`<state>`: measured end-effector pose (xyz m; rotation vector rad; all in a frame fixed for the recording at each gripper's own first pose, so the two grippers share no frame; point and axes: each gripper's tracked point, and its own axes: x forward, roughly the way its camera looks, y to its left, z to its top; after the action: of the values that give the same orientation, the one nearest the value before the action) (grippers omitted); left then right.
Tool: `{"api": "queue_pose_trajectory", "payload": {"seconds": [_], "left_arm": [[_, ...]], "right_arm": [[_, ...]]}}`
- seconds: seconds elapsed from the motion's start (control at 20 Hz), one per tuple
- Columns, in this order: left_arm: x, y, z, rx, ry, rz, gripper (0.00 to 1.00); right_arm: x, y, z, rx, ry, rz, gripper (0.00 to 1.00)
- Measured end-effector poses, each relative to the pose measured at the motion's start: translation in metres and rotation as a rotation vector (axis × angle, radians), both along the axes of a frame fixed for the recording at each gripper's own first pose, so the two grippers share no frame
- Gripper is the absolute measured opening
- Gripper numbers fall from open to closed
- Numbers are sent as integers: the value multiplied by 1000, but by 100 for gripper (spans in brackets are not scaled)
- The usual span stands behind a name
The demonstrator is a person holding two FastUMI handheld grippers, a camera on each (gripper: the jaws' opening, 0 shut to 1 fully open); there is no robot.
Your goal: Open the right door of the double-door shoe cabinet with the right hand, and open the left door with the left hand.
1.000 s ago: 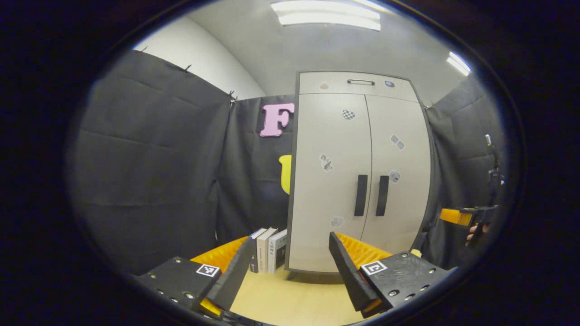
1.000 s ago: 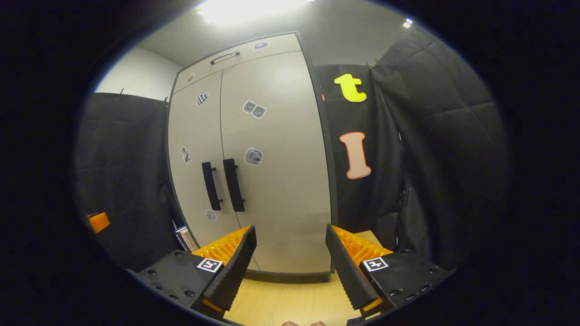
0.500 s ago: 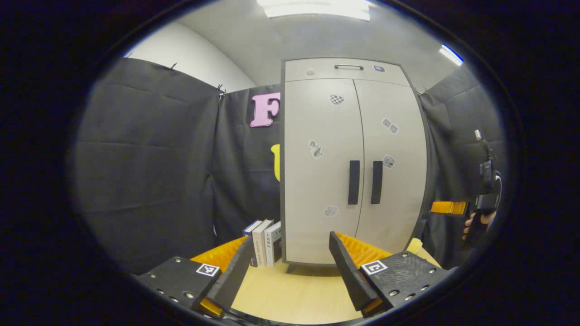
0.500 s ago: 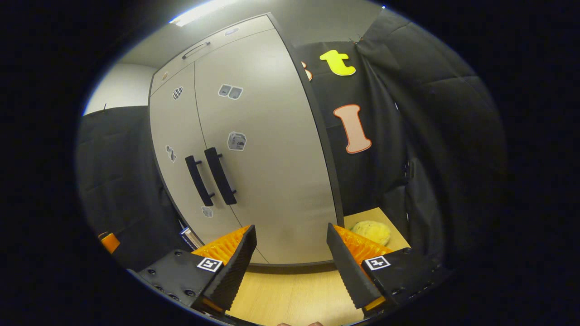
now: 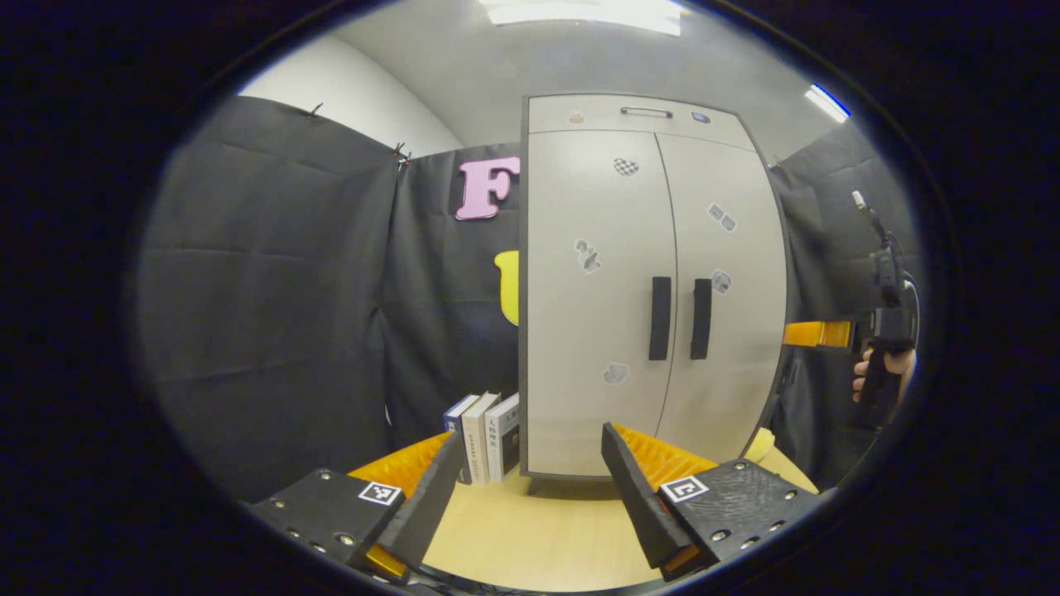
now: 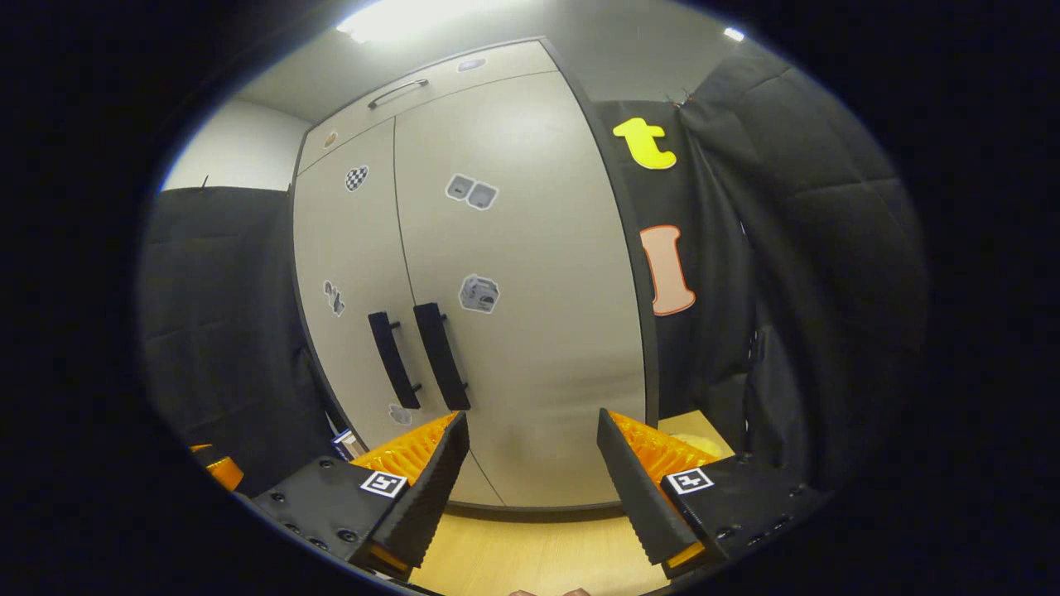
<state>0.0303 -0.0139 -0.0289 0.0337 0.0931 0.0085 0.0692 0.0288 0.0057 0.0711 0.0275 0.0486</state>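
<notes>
While both doors are shut, the shoe cabinet [image 6: 513, 273] stands upright on the wooden tabletop [image 5: 538, 538], ahead of and above both tools, its front reaching well over each pair of fingers. Right door [image 6: 522, 248]: dead ahead of the right gripper [image 6: 530, 480], which is the nearer of the two tools to the cabinet. Left door [image 5: 596, 273]: ahead of the left gripper [image 5: 530, 488], which sits farther back. Right door handle [image 6: 441, 356]: a dark bar, long axis vertical, just beside the centre seam; it lies up and to the left of the right gripper's fingers, its lower end just above the left fingertip [image 6: 451, 430] in the right gripper view. Left door handle [image 5: 660, 319]: a matching vertical bar, up and to the right of the left gripper. Judgement: the right gripper needs to shift left and upward, fingers straddling the bar across its short side. Both grippers: jaws wide apart, holding nothing. Books [image 5: 484, 434]: a small upright row beside the cabinet's left flank, ahead of the left gripper.
</notes>
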Motion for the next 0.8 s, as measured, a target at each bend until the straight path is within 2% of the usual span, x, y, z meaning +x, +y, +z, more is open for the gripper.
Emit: {"api": "queue_pose_trajectory", "payload": {"seconds": [0.2, 0.35, 0.6, 0.8], "left_arm": [[6, 39, 5, 54, -18, 39, 98], [7, 56, 3, 24, -23, 50, 97], [-6, 83, -9, 26, -10, 75, 98], [-14, 108, -22, 17, 13, 112, 98]], "right_arm": [[23, 24, 25, -42, -39, 6, 98], [45, 44, 43, -126, -79, 2, 98], [76, 83, 62, -129, -87, 43, 98], [101, 93, 63, -137, -61, 30, 98]]}}
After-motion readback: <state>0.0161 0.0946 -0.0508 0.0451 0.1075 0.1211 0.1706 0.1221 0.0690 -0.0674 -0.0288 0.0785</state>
